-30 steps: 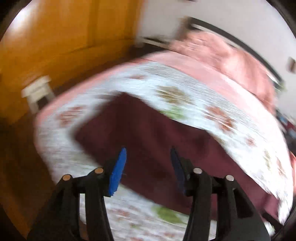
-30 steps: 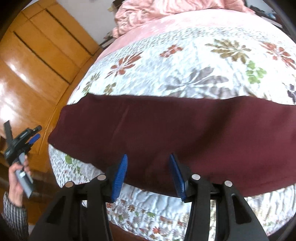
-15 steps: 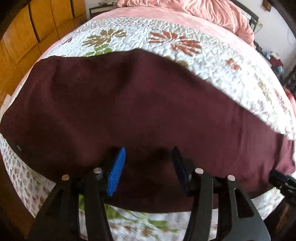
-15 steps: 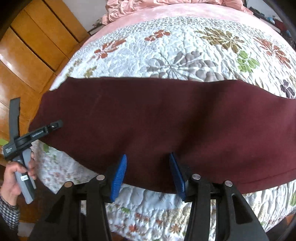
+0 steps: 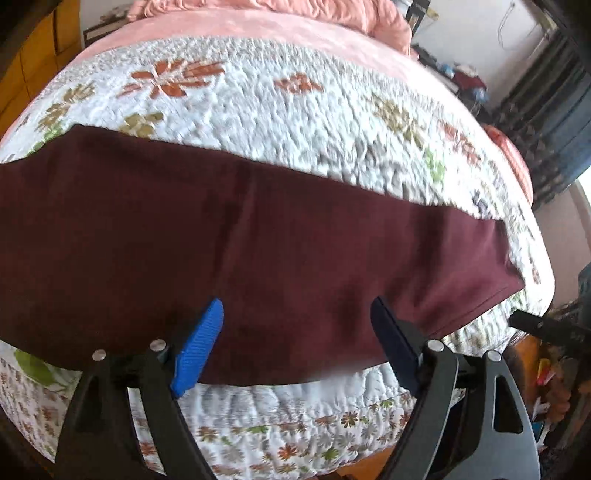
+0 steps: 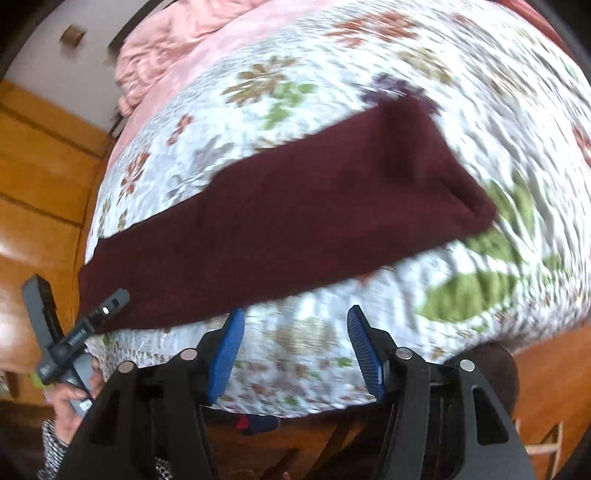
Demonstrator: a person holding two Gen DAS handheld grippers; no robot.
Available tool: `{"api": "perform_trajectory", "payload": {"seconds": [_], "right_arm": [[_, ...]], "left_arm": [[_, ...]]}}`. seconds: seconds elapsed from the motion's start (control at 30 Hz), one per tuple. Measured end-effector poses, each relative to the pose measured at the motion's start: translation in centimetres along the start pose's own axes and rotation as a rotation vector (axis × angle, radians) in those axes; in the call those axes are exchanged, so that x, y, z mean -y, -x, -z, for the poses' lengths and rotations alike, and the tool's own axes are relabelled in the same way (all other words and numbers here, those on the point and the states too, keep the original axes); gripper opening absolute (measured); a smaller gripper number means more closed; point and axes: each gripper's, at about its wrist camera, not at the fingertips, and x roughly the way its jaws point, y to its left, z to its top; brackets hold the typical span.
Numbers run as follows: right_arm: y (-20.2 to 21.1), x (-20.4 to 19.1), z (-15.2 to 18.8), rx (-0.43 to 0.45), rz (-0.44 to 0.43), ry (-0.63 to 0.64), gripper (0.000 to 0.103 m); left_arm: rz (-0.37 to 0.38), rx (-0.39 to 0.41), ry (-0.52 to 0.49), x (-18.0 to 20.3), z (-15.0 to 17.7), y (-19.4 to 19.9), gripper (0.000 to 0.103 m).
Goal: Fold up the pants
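Matt maroon cloth pants (image 5: 258,240) lie on a puckered quilted bedspread (image 5: 295,110); glossy wood wardrobe (image 6: 33,192), left.

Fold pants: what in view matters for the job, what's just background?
Job:
- maroon pants, laid out flat on the quilt
- left tool, open, empty
- right tool, open, empty

Background:
- floral quilt
- pink blanket
- wooden wardrobe

Black plastic left gripper (image 5: 297,325) and right gripper (image 6: 295,332), ribbed blue finger pads (image 5: 197,347), silver rivets; bare-skinned left hand (image 6: 72,400), checked sleeve (image 6: 51,448)
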Motion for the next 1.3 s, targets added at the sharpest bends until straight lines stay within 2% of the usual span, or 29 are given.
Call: {"api": "perform_trajectory", "payload": {"seconds": [0.1, 0.2, 0.33, 0.47, 0.5, 0.53, 0.6, 0.7, 0.8, 0.9, 0.97, 1.03, 1.1, 1.13, 1.17, 1.23, 1.3], "right_arm": [[-0.4, 2.4, -0.1, 0.016, -0.074, -0.074, 0.06], [-1.6, 4.2, -0.7, 0.031, -0.112, -0.122, 0.059], [-2.4, 5.9, -1.7, 0.107, -0.202, -0.185, 0.058], [-2.9, 6.6, -3.1, 0.164, -0.24, -0.213, 0.056], [-3.0, 6.6, -3.4, 0.167, -0.233, -0.216, 0.048], [-3.1, 6.4, -3.6, 0.172, -0.214, -0.208, 0.032], [-3.0, 5.9, -4.2, 0.179, -0.19, -0.171, 0.022], [-0.9, 4.8, -4.7, 0.221, -0.208, -0.124, 0.016], [3.4, 3.2, -4.8, 0.31, -0.236, -0.046, 0.014], [7.3, 2.0, -4.2, 0.397, -0.198, 0.029, 0.014], [8.1, 2.7, -3.9, 0.423, -0.168, 0.023, 0.015], [6.7, 4.7, -3.9, 0.382, -0.096, -0.015, 0.015], [2.9, 7.5, -4.3, 0.27, -0.052, -0.093, 0.015], [0.9, 8.9, -4.2, 0.219, -0.017, -0.133, 0.015], [-0.2, 9.6, -4.1, 0.201, -0.018, -0.149, 0.016], [-0.3, 10.4, -3.6, 0.222, -0.069, -0.175, 0.017], [0.1, 10.2, -3.8, 0.229, -0.075, -0.171, 0.019]], "left_arm": [[-0.008, -0.037, 0.028, -0.6, 0.8, -1.3, 0.082], [0.001, -0.023, 0.03, -1.2, 0.9, -1.1, 0.082], [0.018, -0.021, 0.066, -1.6, 0.8, -0.9, 0.083], [0.011, -0.02, 0.058, -1.1, 0.6, -1.2, 0.087], [0.005, -0.02, 0.05, -1.0, 0.6, -1.3, 0.088], [0.0, -0.02, 0.046, -0.9, 0.5, -1.4, 0.088], [0.0, -0.019, 0.049, -0.9, 0.4, -1.3, 0.088], [0.012, -0.002, 0.08, -1.0, -0.1, -0.6, 0.088], [0.004, 0.061, 0.076, -0.7, -0.8, 1.0, 0.088], [-0.019, 0.139, 0.037, -0.2, -1.2, 2.5, 0.088], [-0.041, 0.152, 0.015, 0.0, -1.1, 2.3, 0.088], [-0.063, 0.115, 0.006, -0.2, -0.8, 0.9, 0.088], [-0.08, 0.043, 0.01, -0.8, -0.2, -1.7, 0.088], [-0.092, 0.034, -0.01, -0.9, 0.1, -2.5, 0.088], [-0.114, 0.061, -0.058, -0.6, 0.5, -2.6, 0.089], [-0.142, 0.059, -0.119, 0.1, 0.8, -2.6, 0.089], [-0.127, 0.066, -0.104, 0.0, 0.7, -2.1, 0.089]]}}
